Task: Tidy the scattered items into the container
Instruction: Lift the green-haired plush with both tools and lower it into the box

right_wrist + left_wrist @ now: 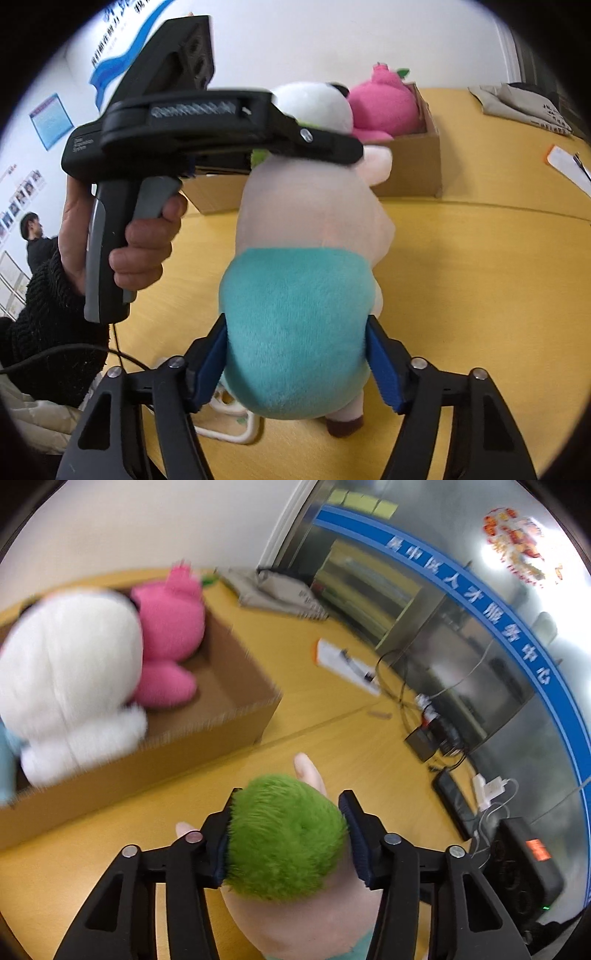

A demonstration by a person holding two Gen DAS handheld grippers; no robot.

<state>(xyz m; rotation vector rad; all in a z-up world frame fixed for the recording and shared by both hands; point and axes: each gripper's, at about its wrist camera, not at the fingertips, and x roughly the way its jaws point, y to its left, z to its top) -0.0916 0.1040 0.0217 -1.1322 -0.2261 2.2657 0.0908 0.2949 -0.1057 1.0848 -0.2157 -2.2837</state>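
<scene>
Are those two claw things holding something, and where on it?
Both grip one plush doll: the left gripper clamps its green-haired head, and the right gripper clamps its teal-clothed lower body.

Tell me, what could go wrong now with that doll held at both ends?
1. Both the left gripper and right gripper clamp the same plush doll; pulling apart could strain it or slip a grip.
2. The cardboard box already holds a white plush and a pink plush, so the doll may perch on top and tumble out.
</scene>
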